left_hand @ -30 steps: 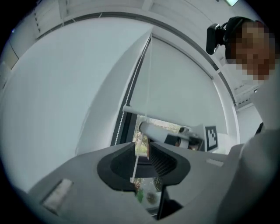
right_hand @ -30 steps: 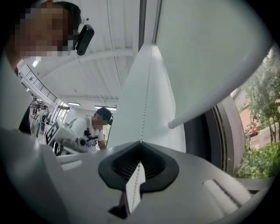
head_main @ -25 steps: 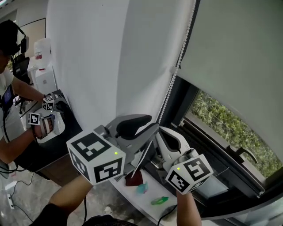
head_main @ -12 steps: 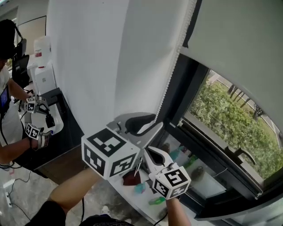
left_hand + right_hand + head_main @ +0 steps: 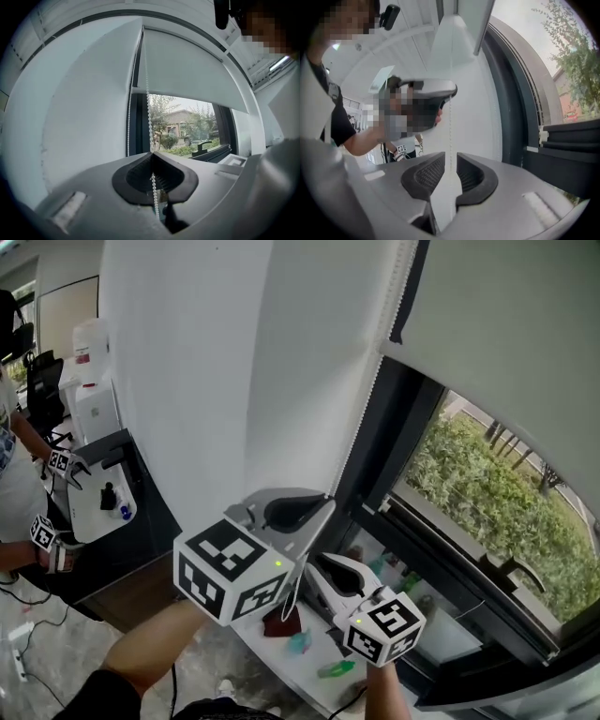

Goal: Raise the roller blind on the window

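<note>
just closed, left hand-held gripper pinches the bead chain.

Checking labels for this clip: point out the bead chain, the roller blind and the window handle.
bead chain [image 5: 149, 123], left gripper view, on the strand hanging in front of the glass.
roller blind [image 5: 506, 343], head view, on the middle of the fabric.
window handle [image 5: 512, 569], head view, on the lever's grip.
</note>
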`<state>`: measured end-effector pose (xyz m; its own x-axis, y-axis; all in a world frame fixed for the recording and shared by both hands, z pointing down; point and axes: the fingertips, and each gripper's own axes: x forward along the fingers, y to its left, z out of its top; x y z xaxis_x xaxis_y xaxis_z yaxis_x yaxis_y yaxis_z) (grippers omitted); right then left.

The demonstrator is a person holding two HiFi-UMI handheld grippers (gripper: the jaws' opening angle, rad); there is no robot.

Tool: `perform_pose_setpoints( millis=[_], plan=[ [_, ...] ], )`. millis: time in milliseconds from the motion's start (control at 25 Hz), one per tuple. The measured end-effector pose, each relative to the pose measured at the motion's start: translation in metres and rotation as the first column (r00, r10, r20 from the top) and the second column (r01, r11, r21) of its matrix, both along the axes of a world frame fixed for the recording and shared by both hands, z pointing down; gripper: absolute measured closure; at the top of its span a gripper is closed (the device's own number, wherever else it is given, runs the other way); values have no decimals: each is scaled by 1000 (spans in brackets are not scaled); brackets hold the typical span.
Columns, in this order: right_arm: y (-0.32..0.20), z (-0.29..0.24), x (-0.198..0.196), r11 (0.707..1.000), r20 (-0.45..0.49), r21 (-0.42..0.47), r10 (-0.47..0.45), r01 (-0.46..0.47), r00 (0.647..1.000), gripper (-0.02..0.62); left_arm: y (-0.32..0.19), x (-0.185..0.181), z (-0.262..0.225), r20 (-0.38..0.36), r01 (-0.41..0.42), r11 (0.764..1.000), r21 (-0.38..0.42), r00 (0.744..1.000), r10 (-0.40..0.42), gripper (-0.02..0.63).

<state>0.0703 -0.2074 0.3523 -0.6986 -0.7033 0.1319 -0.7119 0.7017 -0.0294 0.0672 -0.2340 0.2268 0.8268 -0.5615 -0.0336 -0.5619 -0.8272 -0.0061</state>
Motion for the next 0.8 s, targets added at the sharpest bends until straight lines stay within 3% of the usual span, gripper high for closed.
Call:
perform_pose_setpoints(
  millis=[160,240,480,800],
  plan=[
    [5,-68,16,998,203,55,-24,13,979,502,3,6,32,36,-20,998,-61,999,22,594],
    [1,-101,23,995,252,97,-12,-13,968,503,3,6,50,42,-22,995,-94,999,26,594],
    [-13,-160,13,981,249,190,-5,-43,969,506,9,11,72,61,-25,993,-114,998,32,595],
    [-14,-183,-14,971,211,237,-50,-1,976,506,15,14,125,127,-32,976,-217,990,60,595]
  ],
)
